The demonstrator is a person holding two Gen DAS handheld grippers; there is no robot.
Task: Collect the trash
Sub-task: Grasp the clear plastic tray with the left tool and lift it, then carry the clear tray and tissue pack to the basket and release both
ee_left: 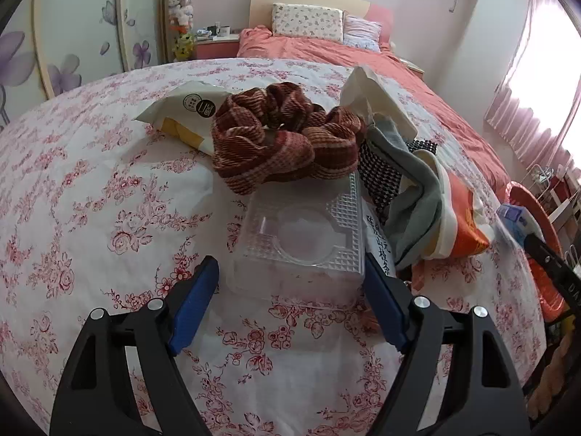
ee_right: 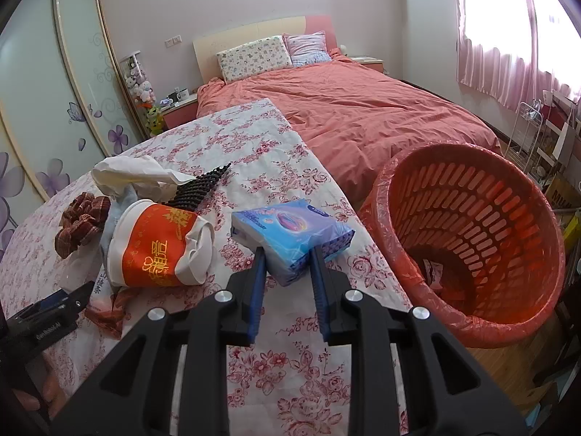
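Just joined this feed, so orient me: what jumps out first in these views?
The orange basket beside the floral table, at the right. The right hand-held gripper is clamped on a blue tissue pack; the left hand-held gripper straddles a clear plastic box below a plaid scrunchie.

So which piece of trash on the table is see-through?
The clear plastic box between the left tool's open fingers. The tissue pack, paper cup and wrapper are all opaque.
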